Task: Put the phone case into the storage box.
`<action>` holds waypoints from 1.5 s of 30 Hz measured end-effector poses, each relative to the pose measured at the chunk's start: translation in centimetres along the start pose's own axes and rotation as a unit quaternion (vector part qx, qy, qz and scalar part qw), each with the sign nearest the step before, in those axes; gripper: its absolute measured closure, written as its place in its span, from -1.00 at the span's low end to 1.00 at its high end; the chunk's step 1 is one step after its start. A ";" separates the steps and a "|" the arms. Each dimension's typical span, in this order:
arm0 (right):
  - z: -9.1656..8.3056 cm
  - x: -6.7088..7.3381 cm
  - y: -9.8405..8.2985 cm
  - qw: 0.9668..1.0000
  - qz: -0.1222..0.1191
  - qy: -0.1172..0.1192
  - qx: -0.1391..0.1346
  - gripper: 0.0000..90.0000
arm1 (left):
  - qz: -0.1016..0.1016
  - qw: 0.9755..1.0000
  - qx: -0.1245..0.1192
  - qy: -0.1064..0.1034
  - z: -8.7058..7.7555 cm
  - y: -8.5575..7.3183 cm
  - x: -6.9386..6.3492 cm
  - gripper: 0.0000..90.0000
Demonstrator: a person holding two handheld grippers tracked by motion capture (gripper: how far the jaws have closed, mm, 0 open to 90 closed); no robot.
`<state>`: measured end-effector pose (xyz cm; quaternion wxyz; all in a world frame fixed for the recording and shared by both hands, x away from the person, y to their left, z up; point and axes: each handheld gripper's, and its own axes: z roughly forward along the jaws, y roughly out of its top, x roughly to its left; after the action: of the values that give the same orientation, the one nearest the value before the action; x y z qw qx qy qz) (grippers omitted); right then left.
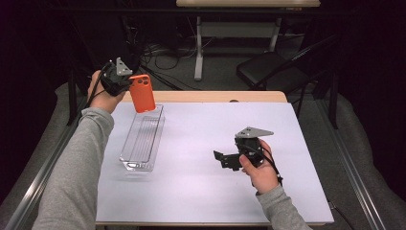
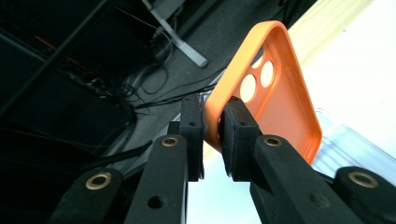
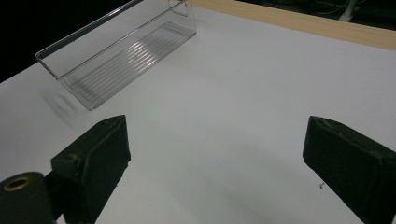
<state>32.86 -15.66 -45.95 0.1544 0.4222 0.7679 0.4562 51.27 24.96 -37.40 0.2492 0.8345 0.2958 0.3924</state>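
Pinching orange phone case (image 2: 280, 98), left hand-held gripper (image 2: 212, 126).

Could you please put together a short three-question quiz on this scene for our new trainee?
1. True or false: the left gripper is shut on the orange silicone phone case.
2. The right gripper is: A) open, B) shut on a pen.
3. Fill in: the case hangs above the far end of the clear plastic ___.

Key: 1 true; 2 A; 3 tray.
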 end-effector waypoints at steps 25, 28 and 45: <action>0.0 -0.3 -0.3 1.000 0.002 -0.011 -0.003 -0.85 | 0.087 0.996 -0.013 0.015 3.2 0.2 -3.0 0.78; -0.1 -0.3 -0.3 1.000 0.003 -0.011 -0.002 -0.85 | 0.086 0.996 -0.015 0.012 3.5 0.0 -3.3 0.78; -0.1 -0.4 -0.5 1.000 0.002 -0.012 0.002 -0.85 | 0.098 0.995 -0.008 0.007 5.3 -1.5 -4.6 0.78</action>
<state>32.81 -16.08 -46.35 0.1618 0.4299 0.7662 0.4495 52.63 21.88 -43.74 0.2144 0.8544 0.2115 0.4234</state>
